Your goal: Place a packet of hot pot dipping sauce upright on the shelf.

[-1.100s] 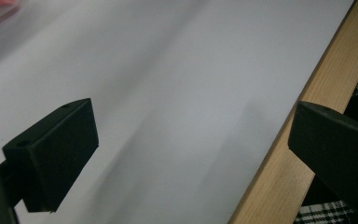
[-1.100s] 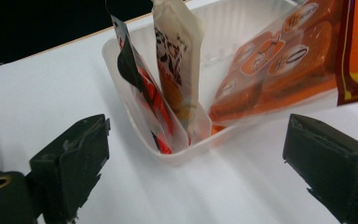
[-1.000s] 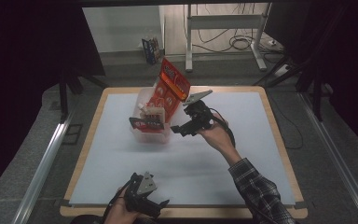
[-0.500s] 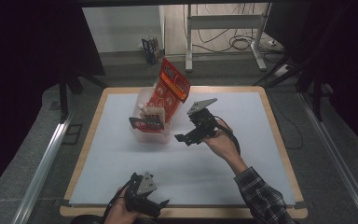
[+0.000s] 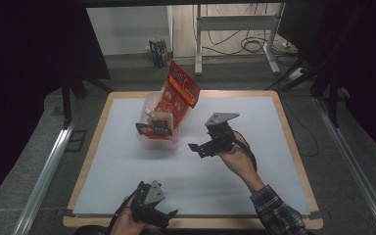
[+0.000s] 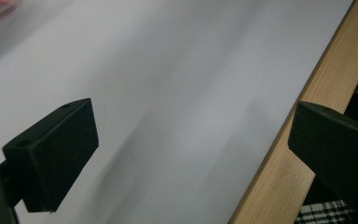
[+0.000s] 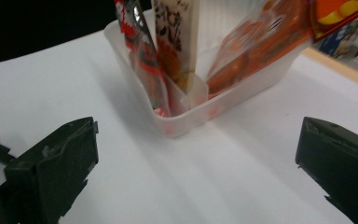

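R tongs [image 5: 199, 148] held above the desk [image 5: 127, 186], jaws spread wide, nothing between them. In the right gripper view the R tongs [image 7: 193, 172] face a clear plastic tub [image 7: 200, 109]; tub sits straight ahead of the jaws, near but apart, no contact. In the high view the tub [image 5: 155, 139] lies just beyond the R jaw tips, on the white desk sheet.

Tub contents, seen from R tongs: a red snack pouch [image 7: 142, 60] stands at the near corner, leaning on the tub wall; beside it a pale flat pack w/ printed lettering [image 7: 175, 39], upright; further along an orange pouch [image 7: 254, 44] tilted against the far wall. High view: a big red-orange bag [image 5: 182, 88] sticks up out of the tub's far end, tilted away from the R tongs; a dark-labelled pack [image 5: 152, 129] lies across the tub's near side. Can't tell which pouch in one view matches which in the other.

L tongs [image 5: 169, 215] low at the desk's near edge, well apart from the tub and from the R tongs. In the left gripper view the L tongs [image 6: 193, 149] are also wide, empty; bare white sheet below the jaws, the desk's wooden rim [image 6: 284, 140] runs under the one jaw. Checked sleeve [image 5: 276, 215] on the R forearm.
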Demonstrator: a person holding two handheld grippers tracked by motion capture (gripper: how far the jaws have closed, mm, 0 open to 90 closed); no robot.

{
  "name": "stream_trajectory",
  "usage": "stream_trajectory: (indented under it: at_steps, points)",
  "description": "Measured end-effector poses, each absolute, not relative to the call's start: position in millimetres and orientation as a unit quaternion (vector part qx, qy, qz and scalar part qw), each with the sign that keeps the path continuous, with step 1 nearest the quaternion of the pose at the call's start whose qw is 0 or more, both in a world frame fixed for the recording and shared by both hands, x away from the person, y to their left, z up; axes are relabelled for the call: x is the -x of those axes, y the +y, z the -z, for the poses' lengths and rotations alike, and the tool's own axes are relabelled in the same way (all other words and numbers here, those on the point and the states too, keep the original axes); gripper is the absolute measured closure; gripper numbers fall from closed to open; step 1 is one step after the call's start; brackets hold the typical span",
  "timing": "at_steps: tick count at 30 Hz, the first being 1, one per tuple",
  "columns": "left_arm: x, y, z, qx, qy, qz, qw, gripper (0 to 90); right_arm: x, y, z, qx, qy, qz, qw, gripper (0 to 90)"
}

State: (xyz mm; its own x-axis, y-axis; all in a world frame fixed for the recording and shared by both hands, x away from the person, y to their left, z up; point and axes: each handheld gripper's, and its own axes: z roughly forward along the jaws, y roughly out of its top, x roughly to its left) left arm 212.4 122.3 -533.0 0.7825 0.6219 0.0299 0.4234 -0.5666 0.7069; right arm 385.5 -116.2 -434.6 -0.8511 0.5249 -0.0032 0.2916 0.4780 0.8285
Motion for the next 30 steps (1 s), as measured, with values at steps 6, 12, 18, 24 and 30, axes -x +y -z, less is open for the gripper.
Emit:
stream_trajectory:
  at_steps: [6, 12, 18, 24, 30]
  points:
    - [-212.1, 122.6, 532.7, -0.875, 0.298, -0.141, 0.355, 1.5, -378.0, -120.3, 440.8, -0.237, 0.86, -0.437, 0.117, 0.0]
    - [-212.1, 122.7, 532.7, -0.875, 0.297, -0.143, 0.355, 1.5, -371.8, -127.1, 444.0, -0.24, 0.861, -0.436, 0.106, 0.0]
    - [-213.0, 125.1, 532.1, -0.872, 0.301, -0.144, 0.357, 1.5, -366.8, -134.8, 447.3, -0.24, 0.865, -0.428, 0.104, 0.0]
    - [-213.4, 126.5, 531.7, -0.871, 0.303, -0.146, 0.357, 1.5, -361.4, -142.0, 450.1, -0.243, 0.865, -0.426, 0.103, 0.0]
    - [-214.3, 128.5, 531.2, -0.87, 0.305, -0.145, 0.36, 1.3, -353.4, -150.9, 455.3, -0.246, 0.868, -0.419, 0.103, 0.0]
